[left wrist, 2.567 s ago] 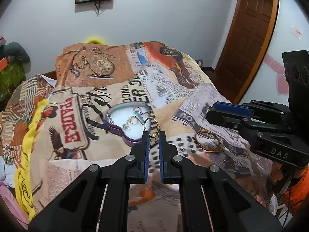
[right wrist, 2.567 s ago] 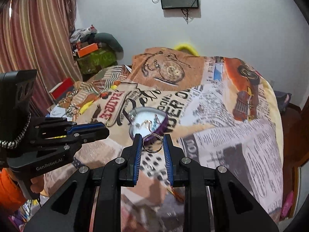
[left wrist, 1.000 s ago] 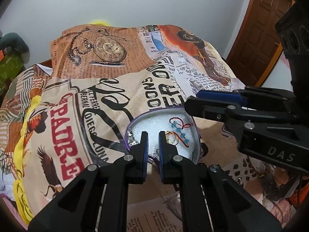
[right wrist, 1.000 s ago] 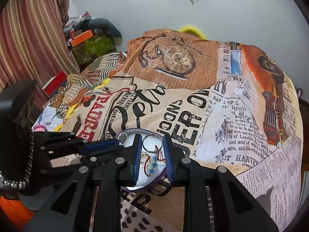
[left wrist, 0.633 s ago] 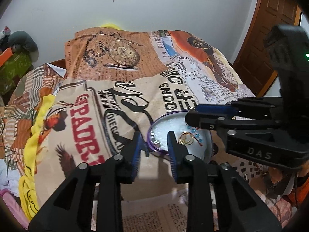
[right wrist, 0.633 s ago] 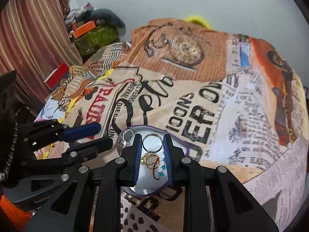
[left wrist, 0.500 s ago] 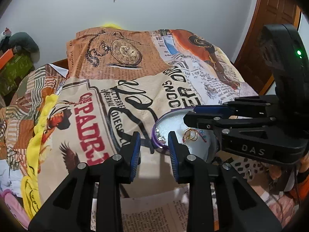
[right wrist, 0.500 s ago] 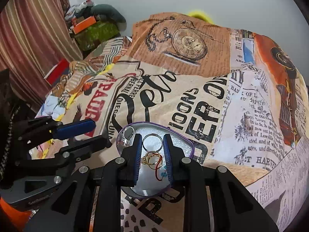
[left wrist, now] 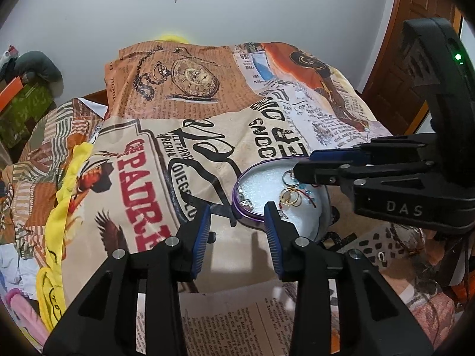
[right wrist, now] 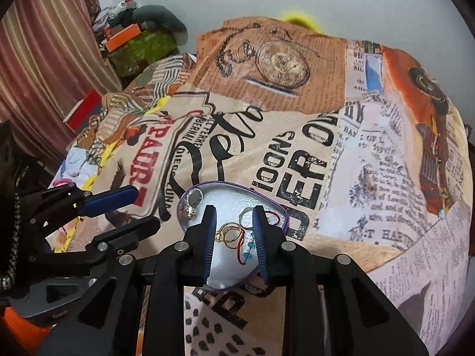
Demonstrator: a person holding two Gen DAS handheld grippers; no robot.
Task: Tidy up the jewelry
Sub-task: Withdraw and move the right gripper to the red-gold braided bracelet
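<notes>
Silver ring (right wrist: 244,217), light, stiff, slippery, best pinched across its band, lies in the tray (right wrist: 207,184) near the bedspread's (right wrist: 386,207) near edge; my right gripper (right wrist: 234,222) and left gripper (left wrist: 237,218) spread, empty.

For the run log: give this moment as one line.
left gripper: open, empty | right gripper: open over tray | silver ring: in tray
</notes>
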